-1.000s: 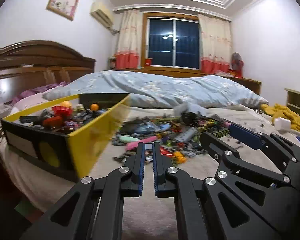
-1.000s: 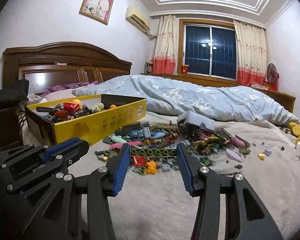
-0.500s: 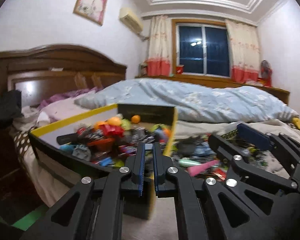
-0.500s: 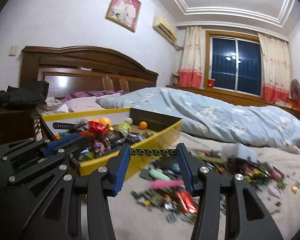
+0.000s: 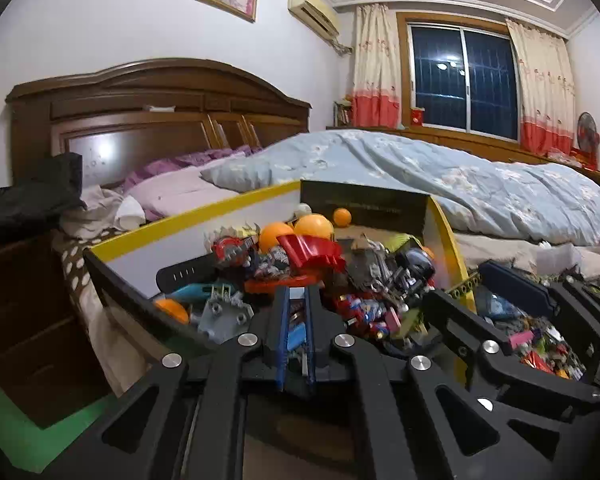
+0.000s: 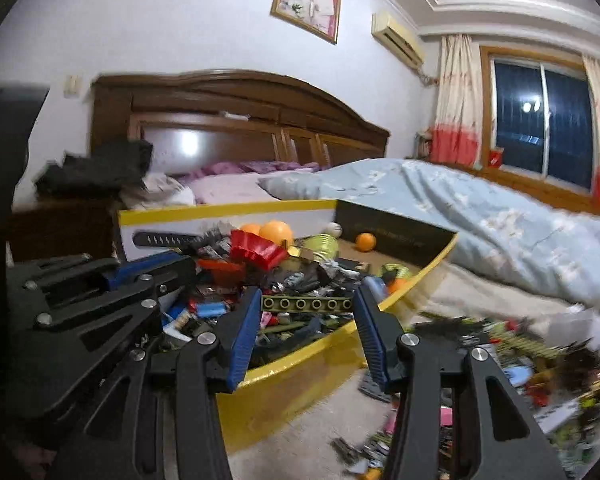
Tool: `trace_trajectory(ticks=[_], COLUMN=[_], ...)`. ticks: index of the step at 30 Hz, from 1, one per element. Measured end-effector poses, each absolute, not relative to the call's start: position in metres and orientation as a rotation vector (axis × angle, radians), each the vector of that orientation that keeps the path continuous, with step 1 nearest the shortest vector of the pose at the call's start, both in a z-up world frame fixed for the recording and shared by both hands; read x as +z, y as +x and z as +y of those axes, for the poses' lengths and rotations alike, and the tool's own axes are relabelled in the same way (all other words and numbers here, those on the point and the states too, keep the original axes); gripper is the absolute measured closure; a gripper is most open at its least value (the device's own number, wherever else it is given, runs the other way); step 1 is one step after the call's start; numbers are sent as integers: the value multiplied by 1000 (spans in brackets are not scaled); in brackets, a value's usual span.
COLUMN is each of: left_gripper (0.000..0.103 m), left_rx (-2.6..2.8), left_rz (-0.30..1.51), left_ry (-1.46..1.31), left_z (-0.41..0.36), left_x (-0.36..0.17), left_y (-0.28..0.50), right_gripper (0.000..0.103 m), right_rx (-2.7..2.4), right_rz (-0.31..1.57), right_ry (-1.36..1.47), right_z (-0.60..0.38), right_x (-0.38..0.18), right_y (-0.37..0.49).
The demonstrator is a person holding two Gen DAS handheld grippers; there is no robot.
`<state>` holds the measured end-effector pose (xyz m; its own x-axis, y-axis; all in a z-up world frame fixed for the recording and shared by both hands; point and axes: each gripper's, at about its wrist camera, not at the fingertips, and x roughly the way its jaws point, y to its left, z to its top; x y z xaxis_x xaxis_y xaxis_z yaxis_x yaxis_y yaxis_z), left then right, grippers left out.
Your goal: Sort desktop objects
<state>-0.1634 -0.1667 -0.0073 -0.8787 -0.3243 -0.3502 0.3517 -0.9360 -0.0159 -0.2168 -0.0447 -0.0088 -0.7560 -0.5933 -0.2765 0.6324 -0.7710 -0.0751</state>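
1. Presently, one olive perforated beam (image 6: 306, 304) with six visible holes is pinched end to end by the right gripper (image 6: 306, 312) above the yellow box (image 6: 300, 364).
2. Three orange balls (image 6: 366, 241) are counted inside the box from the right wrist view.
3. Something small, not identifiable, is clamped between the nearly closed fingers of the left gripper (image 5: 296, 320).
4. Loose bricks (image 6: 540, 360) are scattered on the bed.

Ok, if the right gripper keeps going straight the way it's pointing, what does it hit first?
Probably the toy pile inside the yellow box; the right gripper, holding the olive holed beam, already points over its near wall. Depth is uncertain.
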Motion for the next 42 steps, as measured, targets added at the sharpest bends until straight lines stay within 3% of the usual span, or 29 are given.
trace_trajectory(ticks=[17, 20, 22, 34, 42], left_gripper=[93, 93, 93, 80, 69], left_rx=[-2653, -2633, -2599, -2598, -2607], left_rz=[91, 89, 43, 46, 234], left_ry=[426, 417, 386, 373, 391], left_z=[-161, -161, -155, -143, -148], left_x=[-15, -15, -17, -15, -12], left_y=[-170, -169, -167, -147, -97], right_gripper=[52, 46, 36, 33, 33], right_rx=[-2399, -2418, -2440, -2642, -2724], right_rz=[169, 168, 140, 151, 130], right_ry=[405, 405, 435, 318, 312], right_z=[-42, -41, -38, -26, -20], right_x=[-15, -15, -17, -12, 1], right_y=[-245, -245, -250, -220, -168])
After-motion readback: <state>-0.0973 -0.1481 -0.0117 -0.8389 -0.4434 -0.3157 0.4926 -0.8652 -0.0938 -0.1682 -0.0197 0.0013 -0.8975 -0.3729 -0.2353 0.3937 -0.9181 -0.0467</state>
